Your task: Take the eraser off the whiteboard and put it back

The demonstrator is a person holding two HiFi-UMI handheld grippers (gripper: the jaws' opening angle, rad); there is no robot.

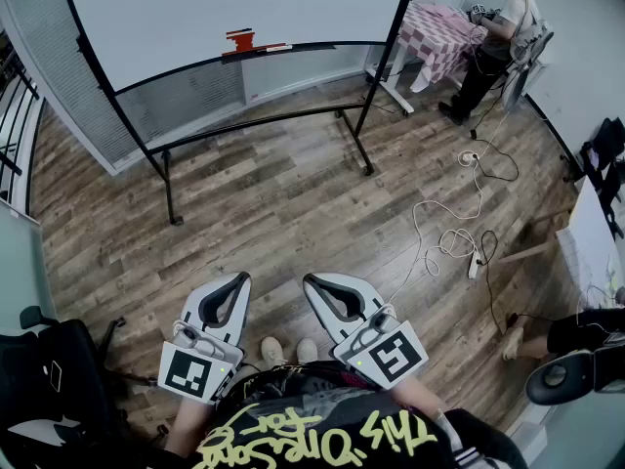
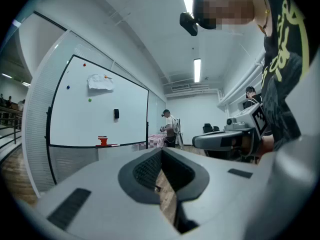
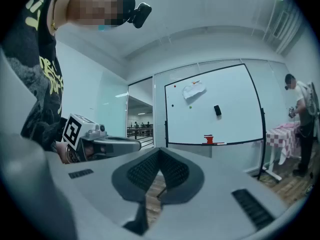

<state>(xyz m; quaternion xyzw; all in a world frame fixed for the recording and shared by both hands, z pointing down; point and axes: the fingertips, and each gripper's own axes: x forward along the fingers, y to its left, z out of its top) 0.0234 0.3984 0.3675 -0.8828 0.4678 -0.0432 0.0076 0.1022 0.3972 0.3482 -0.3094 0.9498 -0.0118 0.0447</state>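
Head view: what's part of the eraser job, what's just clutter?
Job: whiteboard, eraser, left gripper, right gripper.
Clutter: red item on ledge, checked table, cables, power strip.

Whiteboard (image 1: 195, 8) straight ahead, well apart from my left claw (image 1: 239, 280) and right claw (image 1: 311, 282), side by side down here; eraser (image 3: 217, 110) up on its face. Right of it, a surface (image 1: 431, 23) (person (image 1: 506, 29) standing beside it).

checkered table (image 1: 435, 32) | person (image 1: 503, 32) beside it | power strip (image 1: 475, 265) on floor (image 1: 293, 193)
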